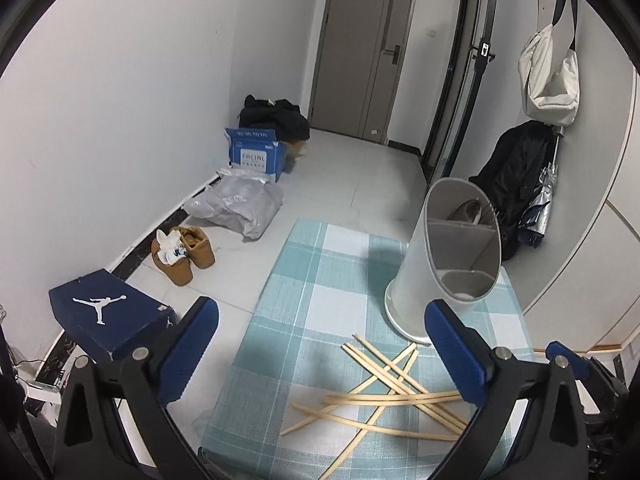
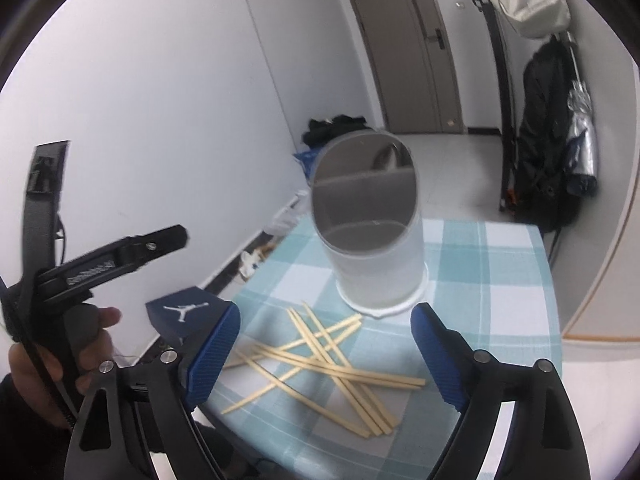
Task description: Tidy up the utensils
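Observation:
Several wooden chopsticks lie crossed in a loose pile on the teal checked tablecloth. A white slanted-top utensil holder with inner dividers stands just behind them. My left gripper is open and empty, above the cloth to the left of the pile. In the right wrist view the chopsticks lie between the fingers of my right gripper, which is open, empty and held above them. The holder stands behind the pile. The left hand and its gripper handle show at the left.
A dark blue shoe box sits left of the table by the wall. Brown shoes, a grey bag and a blue carton lie on the floor. Bags and a black jacket hang at the right. A curved white wall edges the table's right side.

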`<action>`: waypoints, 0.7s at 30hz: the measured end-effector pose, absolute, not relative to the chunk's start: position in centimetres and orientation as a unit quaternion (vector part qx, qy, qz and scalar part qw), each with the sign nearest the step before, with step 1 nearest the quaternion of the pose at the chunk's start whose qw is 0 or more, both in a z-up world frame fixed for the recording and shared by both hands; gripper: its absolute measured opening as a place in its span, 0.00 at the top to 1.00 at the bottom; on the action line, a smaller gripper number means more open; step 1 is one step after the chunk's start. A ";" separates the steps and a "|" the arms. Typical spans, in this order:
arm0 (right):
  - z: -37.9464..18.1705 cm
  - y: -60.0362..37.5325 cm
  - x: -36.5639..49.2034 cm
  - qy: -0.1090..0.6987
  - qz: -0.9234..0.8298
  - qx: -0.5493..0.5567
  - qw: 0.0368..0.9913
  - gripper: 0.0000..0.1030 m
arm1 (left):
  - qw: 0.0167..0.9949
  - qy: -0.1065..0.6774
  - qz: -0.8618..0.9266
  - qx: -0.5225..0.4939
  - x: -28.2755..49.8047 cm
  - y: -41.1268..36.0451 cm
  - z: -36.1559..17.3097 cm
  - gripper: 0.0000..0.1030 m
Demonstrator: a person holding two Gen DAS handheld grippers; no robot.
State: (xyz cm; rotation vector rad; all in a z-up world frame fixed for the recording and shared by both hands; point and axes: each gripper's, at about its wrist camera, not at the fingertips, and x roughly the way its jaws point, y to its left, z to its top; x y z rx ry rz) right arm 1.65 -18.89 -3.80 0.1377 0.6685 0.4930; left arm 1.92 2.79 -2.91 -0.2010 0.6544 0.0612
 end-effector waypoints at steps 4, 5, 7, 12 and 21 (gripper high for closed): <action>-5.0 -18.5 2.7 0.348 0.225 0.055 0.908 0.15 | 0.933 0.339 0.024 -0.118 2.4 3.6 -3.6 0.02; -5.3 -18.2 2.9 0.352 0.222 0.048 0.908 0.15 | 0.931 0.342 0.023 -0.123 2.4 3.9 -3.8 0.02; -5.7 -17.5 3.2 0.358 0.218 0.033 0.907 0.14 | 0.928 0.347 0.023 -0.136 2.5 4.6 -3.9 0.02; -7.0 -15.1 4.1 0.381 0.219 -0.012 0.898 0.15 | 0.919 0.355 0.019 -0.171 2.8 6.6 -3.9 0.02; -8.6 -8.9 4.5 0.421 0.312 -0.062 0.850 0.15 | 0.901 0.364 0.037 -0.234 4.2 10.5 -3.9 0.02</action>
